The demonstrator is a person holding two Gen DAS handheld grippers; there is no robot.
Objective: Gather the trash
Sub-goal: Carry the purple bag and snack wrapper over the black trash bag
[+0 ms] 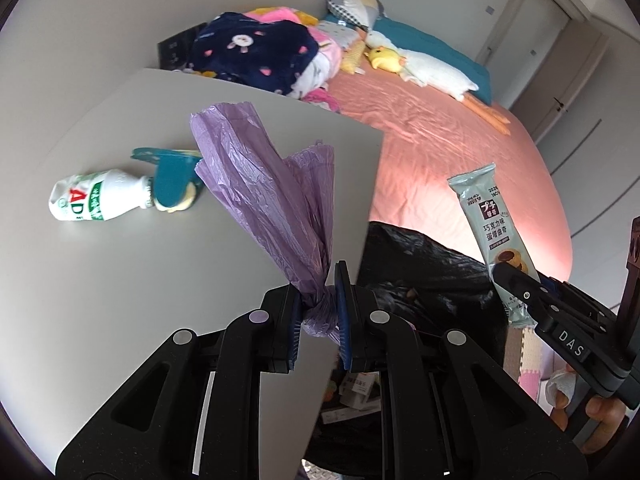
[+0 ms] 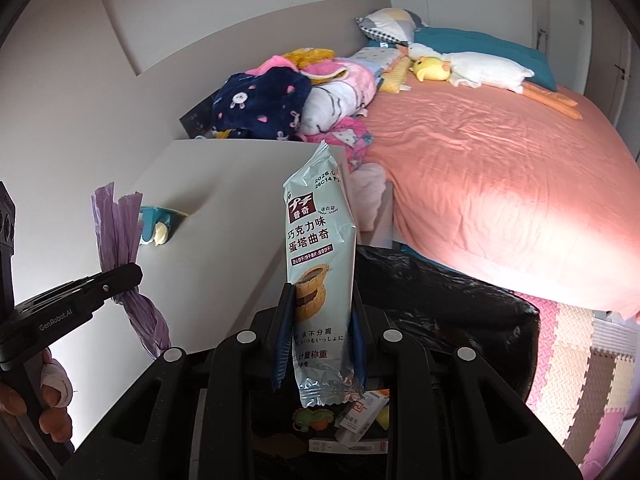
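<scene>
Left gripper (image 1: 318, 312) has its fingers nearly closed, pinching a twisted-up purple bag (image 1: 264, 184) right at its narrow neck, so the crinkly plastic fans out above the pads and a small knot of it pokes out below. Right gripper (image 2: 318, 336) is clamped on a pale green snack wrapper (image 2: 322, 264), fingers only a little apart, gripping the lower half; the wrapper stands upright in the middle of the right wrist view, a tart picture and brown logo on the front, bottom edge crimped. Both are held over the black trash bag (image 2: 440, 300), which fills the lower centre of both views, with some cartons and scraps visible inside. On the grey table (image 1: 120, 280), left side of the left wrist view, a white bottle (image 1: 96, 200) lies on its side, touching a teal toy (image 1: 172, 178).
</scene>
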